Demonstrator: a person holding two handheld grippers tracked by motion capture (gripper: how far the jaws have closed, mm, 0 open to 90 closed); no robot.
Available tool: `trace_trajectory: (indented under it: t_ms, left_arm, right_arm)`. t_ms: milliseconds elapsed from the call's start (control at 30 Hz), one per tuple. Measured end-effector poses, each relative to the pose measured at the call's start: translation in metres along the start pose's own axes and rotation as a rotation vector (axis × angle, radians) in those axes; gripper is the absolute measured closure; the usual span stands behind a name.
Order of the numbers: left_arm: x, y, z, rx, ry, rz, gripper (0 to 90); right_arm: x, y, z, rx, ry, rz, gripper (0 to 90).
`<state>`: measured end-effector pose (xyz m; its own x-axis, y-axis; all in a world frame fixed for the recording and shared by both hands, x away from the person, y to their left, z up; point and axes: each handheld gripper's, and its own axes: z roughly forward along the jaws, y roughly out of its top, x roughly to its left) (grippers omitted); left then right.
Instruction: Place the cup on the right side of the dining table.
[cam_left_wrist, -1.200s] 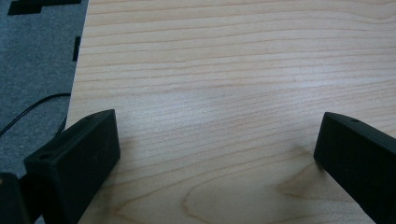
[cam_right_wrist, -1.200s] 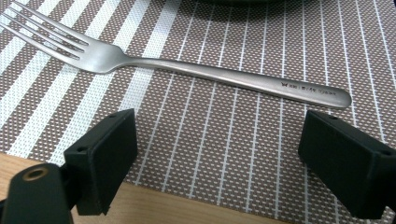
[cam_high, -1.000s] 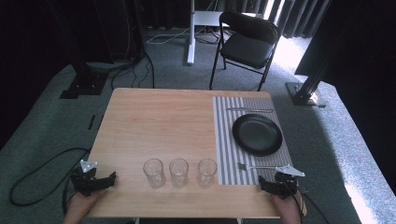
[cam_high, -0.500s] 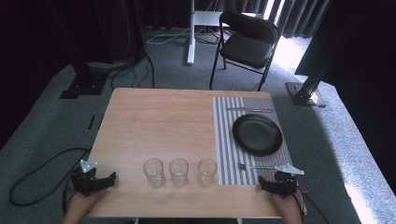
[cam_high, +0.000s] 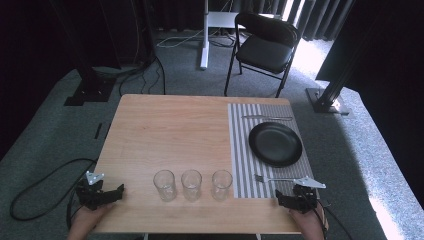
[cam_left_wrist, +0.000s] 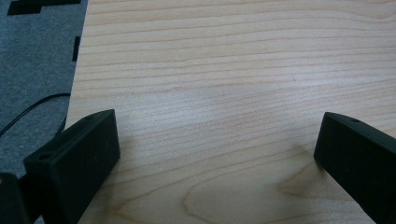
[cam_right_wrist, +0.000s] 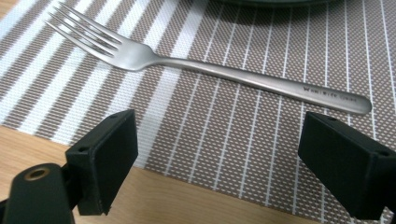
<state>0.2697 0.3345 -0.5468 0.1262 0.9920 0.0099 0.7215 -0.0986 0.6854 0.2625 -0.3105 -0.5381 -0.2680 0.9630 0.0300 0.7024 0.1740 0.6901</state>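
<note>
Three clear glasses stand in a row near the table's front edge: left glass, middle glass, right glass. A striped placemat on the right carries a black plate, a fork in front of it and a knife behind it. My left gripper rests open at the front left corner, over bare wood. My right gripper is open at the front right, its jaws just short of the fork on the placemat.
The wooden table has bare room across its back and middle. A black folding chair and a white stand are beyond the far edge. Cables lie on the grey carpet at left.
</note>
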Motion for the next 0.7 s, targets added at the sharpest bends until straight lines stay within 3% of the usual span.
trace_trajectory:
  t_ms: [533,700]
  left_arm:
    - [0.0,0.0,0.0,0.0,0.0,0.0,0.5]
    - [0.0,0.0,0.0,0.0,0.0,0.0,0.5]
  right_arm:
    - [0.014,0.009,-0.009,-0.024,0.063,-0.019,13.4]
    - [0.022,0.014,-0.015,-0.041,0.094,-0.05,13.4]
